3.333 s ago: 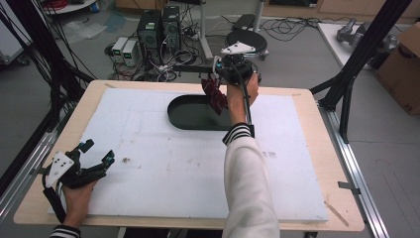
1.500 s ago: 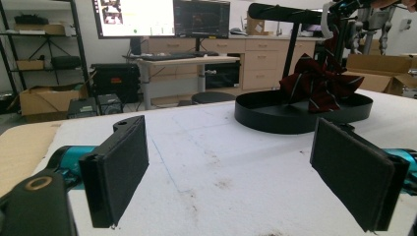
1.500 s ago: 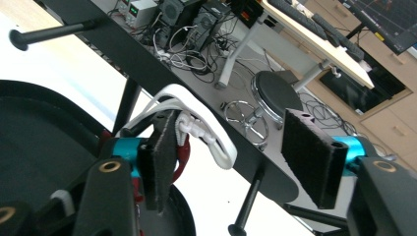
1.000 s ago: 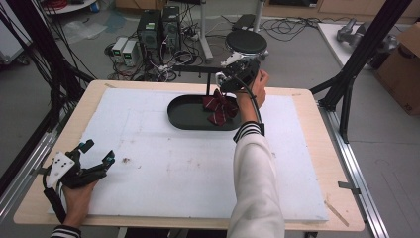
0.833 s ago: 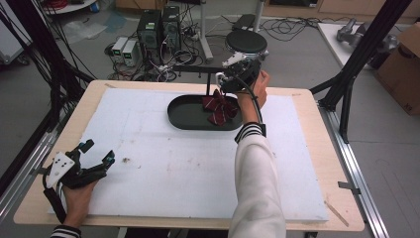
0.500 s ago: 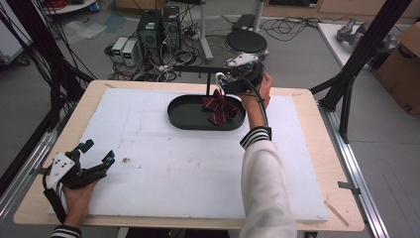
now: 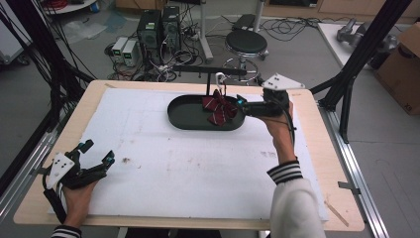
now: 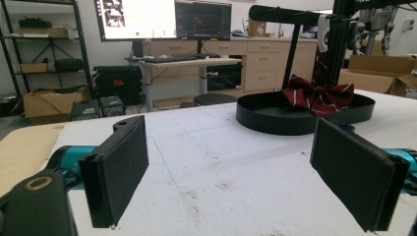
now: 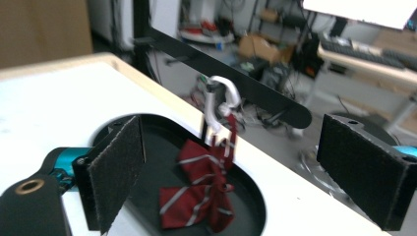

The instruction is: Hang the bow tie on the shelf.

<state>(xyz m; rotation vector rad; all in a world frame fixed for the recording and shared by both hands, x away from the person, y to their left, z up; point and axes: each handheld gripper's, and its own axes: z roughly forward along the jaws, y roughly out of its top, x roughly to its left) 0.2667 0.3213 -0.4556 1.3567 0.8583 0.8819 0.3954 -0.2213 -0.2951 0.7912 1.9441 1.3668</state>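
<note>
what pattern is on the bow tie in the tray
Dark red with thin pale stripes; the bow tie shows best in the right gripper view.

A round black stool (image 7: 246, 41) stands on the grey floor beyond the table's far edge. Computer towers (image 7: 159, 26) sit left of it among tangled cables, and a cardboard box (image 7: 403, 59) rests far right.

The bow tie (image 9: 206, 196) hides part of the tray (image 9: 147, 196) floor.
</note>
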